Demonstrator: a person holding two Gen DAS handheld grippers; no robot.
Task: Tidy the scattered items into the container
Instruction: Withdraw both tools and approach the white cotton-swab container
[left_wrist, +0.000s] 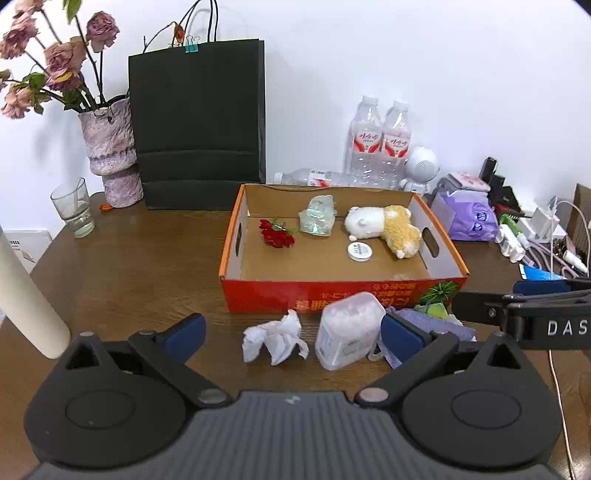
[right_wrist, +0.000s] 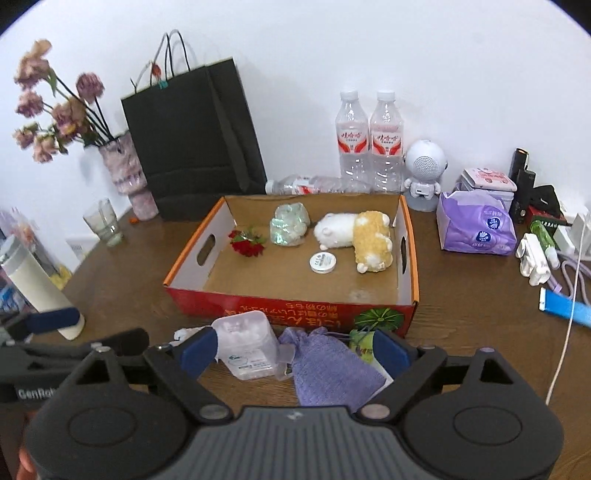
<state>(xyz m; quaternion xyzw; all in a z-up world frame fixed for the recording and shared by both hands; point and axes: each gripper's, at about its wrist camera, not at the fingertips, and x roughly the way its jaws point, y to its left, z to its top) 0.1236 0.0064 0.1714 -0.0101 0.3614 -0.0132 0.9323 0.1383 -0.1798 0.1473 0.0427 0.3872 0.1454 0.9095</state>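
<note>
Lavender woven pouch (right_wrist: 332, 365) lies lengthwise between the right gripper (right_wrist: 295, 350)'s released jaws; left gripper (left_wrist: 291, 332) also gapes, straddling crumpled white tissue (left_wrist: 275, 341).

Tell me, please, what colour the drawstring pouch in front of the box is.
Lavender purple; the pouch shows best in the right wrist view.

Both grippers low and level, jaws spread wide

The left gripper (left_wrist: 291, 334) points straight ahead with its blue pads (left_wrist: 184, 332) far apart, gripping nothing. The right gripper (right_wrist: 295, 352) sits close beside it on its right, equally agape and empty, its fingertip reaching just past the left one's right pad
</note>
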